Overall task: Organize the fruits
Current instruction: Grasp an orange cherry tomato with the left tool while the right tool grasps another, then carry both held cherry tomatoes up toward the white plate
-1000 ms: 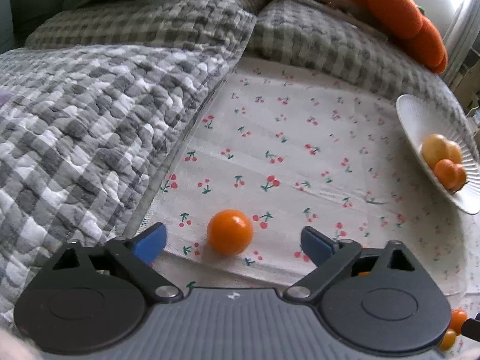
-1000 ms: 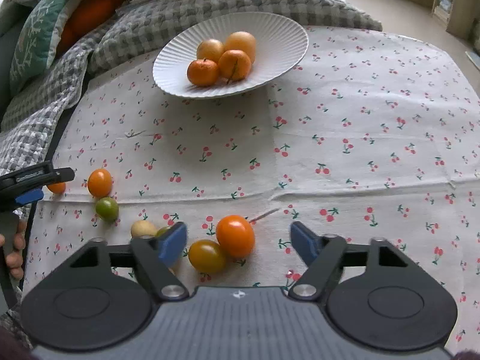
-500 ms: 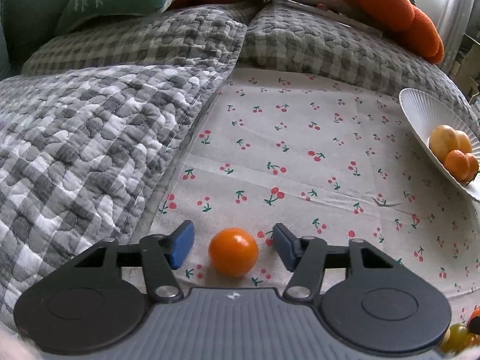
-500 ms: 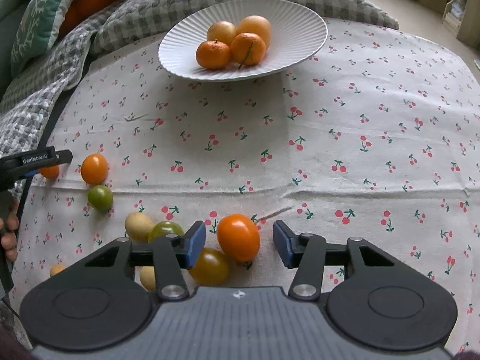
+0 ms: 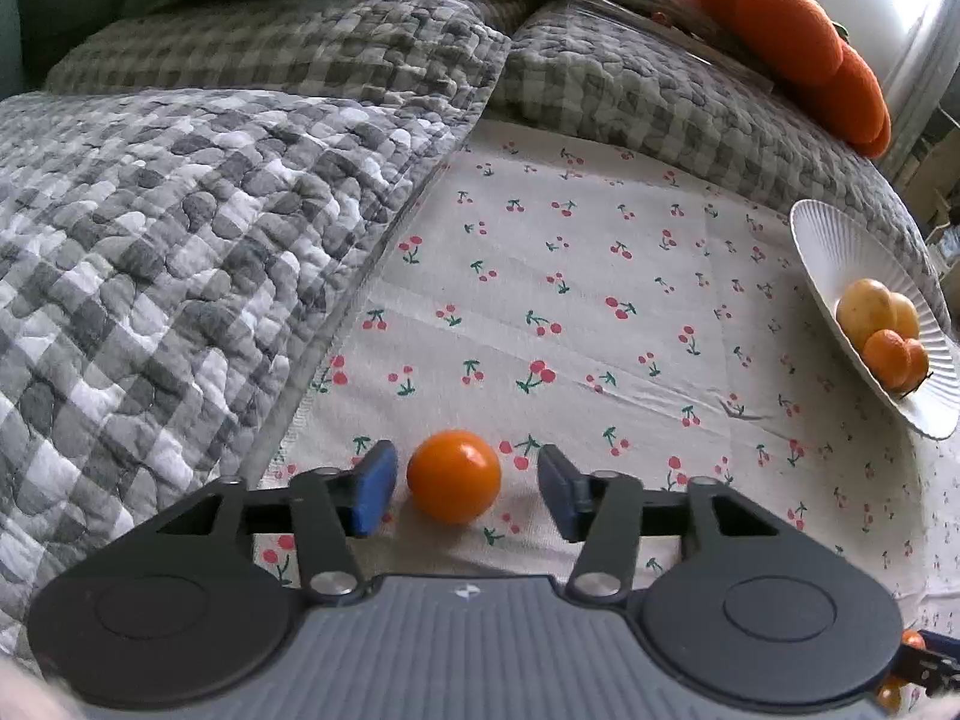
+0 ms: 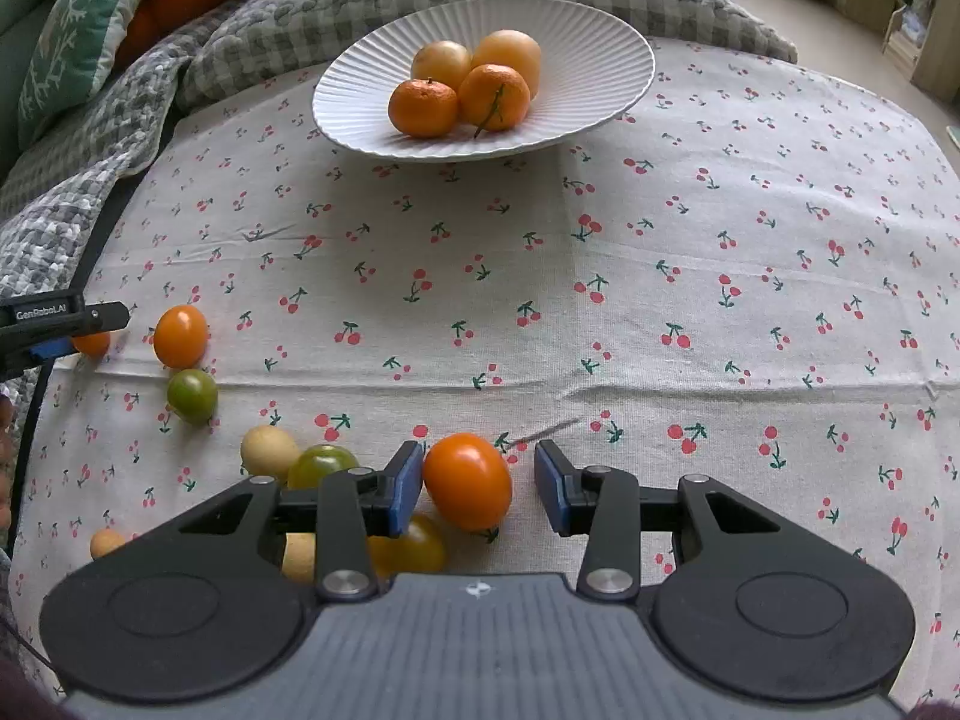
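In the left wrist view a round orange tomato point(image 5: 453, 476) lies on the cherry-print cloth between the jaws of my left gripper point(image 5: 465, 480). The jaws are closing, with a small gap still on each side. In the right wrist view my right gripper point(image 6: 478, 477) is closing around an oval orange tomato point(image 6: 468, 481). Its left pad point(image 6: 405, 489) is at the tomato's skin and the right pad stands off. A white ribbed plate point(image 6: 576, 42) at the back holds two mandarins point(image 6: 423, 107) and two yellow fruits. The same plate point(image 5: 834, 246) shows at the right of the left wrist view.
Loose small tomatoes lie left of my right gripper: an orange one point(image 6: 180, 336), a green one point(image 6: 192, 395), a pale yellow one point(image 6: 269, 451) and a yellow one point(image 6: 414, 546) under the left finger. A grey checked quilt point(image 5: 180, 240) borders the cloth. Orange cushions point(image 5: 792, 30) lie behind.
Both grippers' jaws have narrowed around their orange tomatoes. Both tomatoes lie where they were.
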